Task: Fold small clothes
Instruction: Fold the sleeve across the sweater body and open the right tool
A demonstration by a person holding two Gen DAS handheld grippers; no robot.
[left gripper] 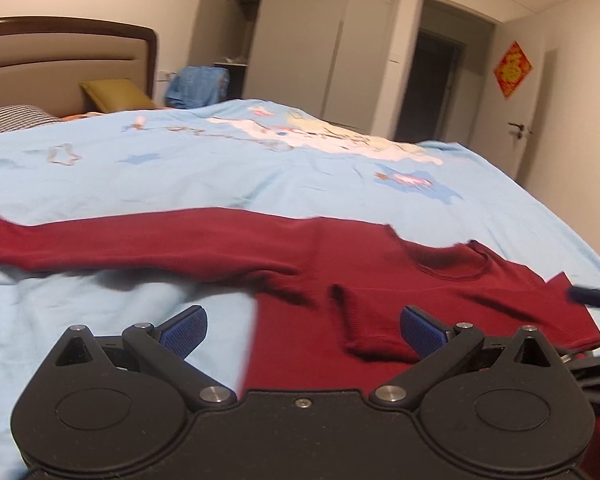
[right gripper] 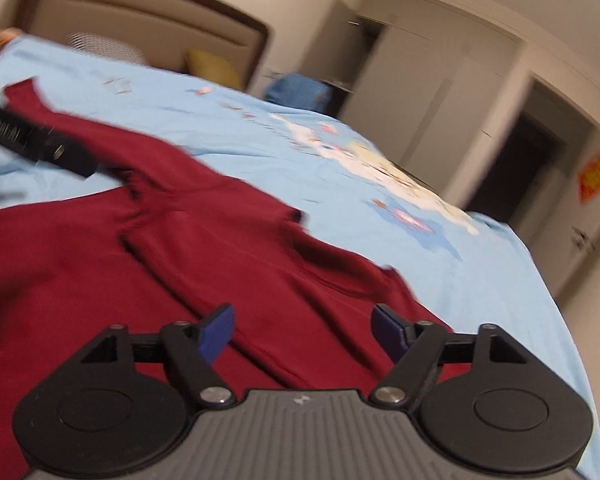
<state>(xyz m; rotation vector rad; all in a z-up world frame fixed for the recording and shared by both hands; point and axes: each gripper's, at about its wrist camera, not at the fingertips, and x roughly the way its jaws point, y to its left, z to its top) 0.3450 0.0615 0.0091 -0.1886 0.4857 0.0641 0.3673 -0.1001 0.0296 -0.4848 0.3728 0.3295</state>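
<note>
**user1:** Light-blue bedspread (left gripper: 260, 168) takes up most of both views, cartoon print toward the upper right of the frame. My guess is it's the folding surface: big, flat, soft, nothing to snag on.

**user2:** Yep, and the dark red top (left gripper: 380, 280) is spread flat across it, through the middle band of the left wrist view. Neckline faces the far side, one long sleeve (left gripper: 140, 240) runs out toward the left edge. The other sleeve (left gripper: 364, 320) looks already folded in over the body, cuff sitting lower centre. So I'd say the fold is partway done, one sleeve left to go.

**user1:** Grippers?

**user2:** Left gripper (left gripper: 303, 330) is spread wide, blue pads well apart, nothing between them. It hangs over the near left edge of the top, by the folded sleeve. Touching the cloth or not, can't tell.

**user1:** And the other one?

**user2:** Right gripper (right gripper: 303, 330) is also spread wide and empty, over the body of the top in the lower middle of its view. It's blurry, so contact is anyone's guess. Its tip also peeks in at the right edge of the left view.
</note>
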